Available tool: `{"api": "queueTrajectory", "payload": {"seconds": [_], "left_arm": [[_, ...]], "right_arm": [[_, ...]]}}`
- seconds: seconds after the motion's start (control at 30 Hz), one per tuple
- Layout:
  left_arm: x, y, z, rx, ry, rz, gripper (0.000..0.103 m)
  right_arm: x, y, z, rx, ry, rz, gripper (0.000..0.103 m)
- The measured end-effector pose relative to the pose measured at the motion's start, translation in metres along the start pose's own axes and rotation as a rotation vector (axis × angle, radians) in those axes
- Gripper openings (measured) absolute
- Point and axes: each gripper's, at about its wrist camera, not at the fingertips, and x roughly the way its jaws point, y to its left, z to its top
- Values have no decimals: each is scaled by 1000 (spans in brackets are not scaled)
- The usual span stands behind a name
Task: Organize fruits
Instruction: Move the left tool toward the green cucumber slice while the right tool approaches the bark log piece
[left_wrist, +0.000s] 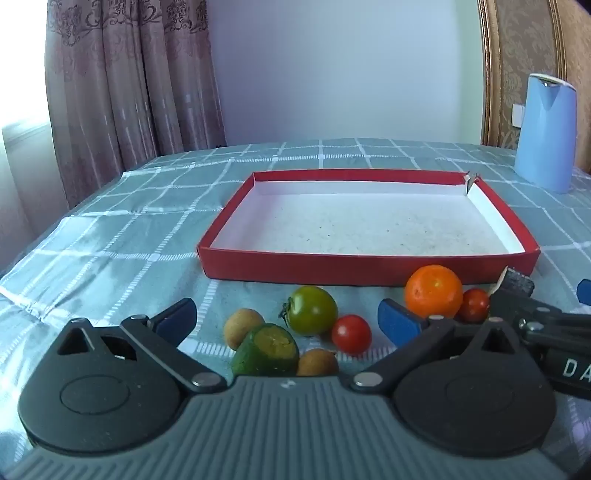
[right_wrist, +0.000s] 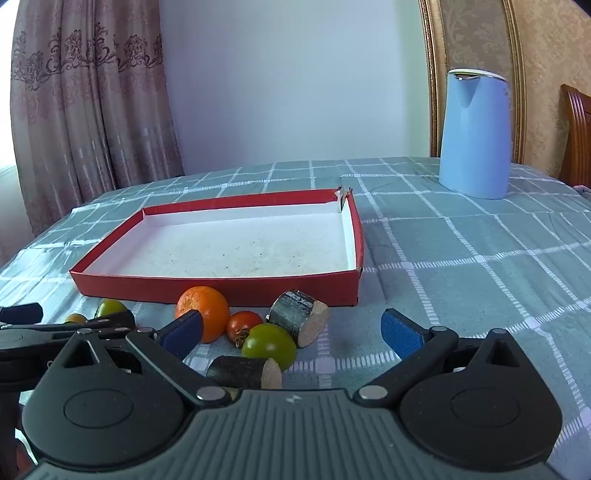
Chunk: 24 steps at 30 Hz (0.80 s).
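A shallow red box (left_wrist: 369, 268) with a white inside sits on the checked tablecloth; it also shows in the right wrist view (right_wrist: 218, 286). In front of it lie an orange (left_wrist: 433, 291), a green tomato (left_wrist: 312, 311), red tomatoes (left_wrist: 351, 334) (left_wrist: 474, 304), a cut green citrus (left_wrist: 266, 350) and brown longans (left_wrist: 242, 328). My left gripper (left_wrist: 288, 321) is open above these. My right gripper (right_wrist: 291, 332) is open over a green tomato (right_wrist: 269, 347), a red tomato (right_wrist: 243, 325), the orange (right_wrist: 203, 308) and two dark cane pieces (right_wrist: 299, 321) (right_wrist: 243, 372).
A light blue kettle (right_wrist: 474, 136) stands at the table's far right, also in the left wrist view (left_wrist: 545, 134). Curtains (left_wrist: 122, 85) hang behind the table's left edge. A wooden chair (right_wrist: 576, 136) is at the far right. The right gripper's arm (left_wrist: 554, 332) shows beside the orange.
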Motion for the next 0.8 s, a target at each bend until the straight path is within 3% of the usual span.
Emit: {"api": "queueTrajectory", "payload": {"seconds": [0.17,0.8], "left_arm": [[-6,-7,-1,-7,-28,29,103],[-13,1,-3,10,-63,10,103]], "right_arm": [[4,0,4,-20,25,-4,103],[-3,0,-4,-64,-7,19,103]]}}
